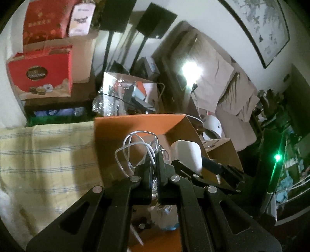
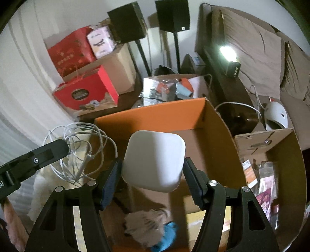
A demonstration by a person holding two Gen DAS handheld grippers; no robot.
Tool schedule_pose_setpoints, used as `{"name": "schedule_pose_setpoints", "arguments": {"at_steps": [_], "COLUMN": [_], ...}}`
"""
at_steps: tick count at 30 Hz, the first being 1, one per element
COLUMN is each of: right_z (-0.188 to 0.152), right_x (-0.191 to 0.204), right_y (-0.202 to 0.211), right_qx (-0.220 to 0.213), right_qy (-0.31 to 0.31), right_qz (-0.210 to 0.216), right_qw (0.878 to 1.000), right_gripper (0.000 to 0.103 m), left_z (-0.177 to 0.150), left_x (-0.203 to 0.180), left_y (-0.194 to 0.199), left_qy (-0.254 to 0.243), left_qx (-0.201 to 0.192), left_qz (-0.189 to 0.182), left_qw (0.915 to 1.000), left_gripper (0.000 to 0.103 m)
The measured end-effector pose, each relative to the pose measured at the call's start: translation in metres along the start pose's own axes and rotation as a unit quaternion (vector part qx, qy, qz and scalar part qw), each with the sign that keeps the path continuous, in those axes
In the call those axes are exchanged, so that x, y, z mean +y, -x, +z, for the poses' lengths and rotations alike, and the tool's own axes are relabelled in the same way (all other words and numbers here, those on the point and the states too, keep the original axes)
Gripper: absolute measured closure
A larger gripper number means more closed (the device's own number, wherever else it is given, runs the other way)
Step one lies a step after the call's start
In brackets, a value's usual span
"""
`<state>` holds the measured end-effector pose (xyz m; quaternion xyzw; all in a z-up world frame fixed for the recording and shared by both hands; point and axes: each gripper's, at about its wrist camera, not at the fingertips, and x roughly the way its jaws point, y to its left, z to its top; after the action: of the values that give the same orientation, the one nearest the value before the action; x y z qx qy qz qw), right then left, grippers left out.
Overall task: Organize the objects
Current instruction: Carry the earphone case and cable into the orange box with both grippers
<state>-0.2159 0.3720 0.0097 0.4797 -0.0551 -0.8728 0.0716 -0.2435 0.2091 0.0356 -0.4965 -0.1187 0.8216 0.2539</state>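
Left wrist view: left tongs (image 1: 154, 155) pressed nearly together, pinching one tangled white cable (image 1: 135, 147) whose loops rise above the open orange cardboard box (image 1: 135, 124). Just to the right, one white rounded-square device (image 1: 186, 155), gripped by the right tongs (image 1: 193, 164), whose black linkage crosses behind the left. Beside the box on the left, a yellow checked cloth (image 1: 48, 155); beyond, two red gift boxes (image 1: 42, 75) stacked with one pink carton (image 1: 81, 17), and two black speakers on stands (image 1: 155, 21). Right wrist view: right tongs (image 2: 153, 174) spread wide, both pads touching opposite edges of the white rounded-square device (image 2: 155, 160), held above the orange cardboard box (image 2: 213, 135). At left, left tongs (image 2: 65, 147) with the white cable (image 2: 81, 151) bunched at the tip, hanging over the box's left edge. Inside the box, low down, one fluffy grey-white item with a blue part (image 2: 155, 226), blurred. To the right, a second open cardboard box (image 2: 281, 155) with packets inside, and one white domed gadget (image 2: 277, 114) with a cord.
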Motion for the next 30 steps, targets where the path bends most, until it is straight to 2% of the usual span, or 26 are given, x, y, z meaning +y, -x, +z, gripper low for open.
{"name": "schedule_pose_setpoints", "arguments": {"at_steps": [12, 16, 17, 20, 24, 26, 30], "right_z": [0.005, 0.003, 0.002, 0.0, -0.001, -0.003, -0.007], "right_x": [-0.045, -0.055, -0.057, -0.061, -0.061, -0.057, -0.043], "right_y": [-0.037, -0.044, -0.044, -0.044, -0.042, -0.039, -0.035], "right_qx": [0.023, 0.029, 0.029, 0.029, 0.023, 0.019, 0.011], "right_qy": [-0.012, -0.017, -0.018, -0.022, -0.018, -0.011, 0.009], "right_qz": [-0.026, -0.027, -0.026, -0.018, -0.005, 0.005, 0.027], "right_qw": [0.999, 0.999, 0.999, 0.999, 1.0, 1.0, 1.0], "right_gripper": [0.037, 0.037, 0.037, 0.037, 0.037, 0.037, 0.037], "left_z": [0.008, 0.006, 0.005, 0.003, 0.003, 0.005, 0.007], "left_x": [-0.006, -0.002, -0.001, 0.002, 0.011, 0.015, 0.014], "left_y": [-0.076, -0.1, -0.104, -0.11, -0.108, -0.105, -0.102], "left_qy": [0.019, 0.029, 0.03, 0.037, 0.073, 0.088, 0.081], "left_qx": [0.04, 0.066, 0.072, 0.081, 0.09, 0.095, 0.103], "left_qz": [-0.007, -0.006, -0.007, -0.016, -0.067, -0.093, -0.109], "left_qw": [0.999, 0.9974, 0.997, 0.9959, 0.991, 0.9873, 0.9853], "left_gripper": [0.099, 0.098, 0.096, 0.075, 0.057, 0.053, 0.052]}}
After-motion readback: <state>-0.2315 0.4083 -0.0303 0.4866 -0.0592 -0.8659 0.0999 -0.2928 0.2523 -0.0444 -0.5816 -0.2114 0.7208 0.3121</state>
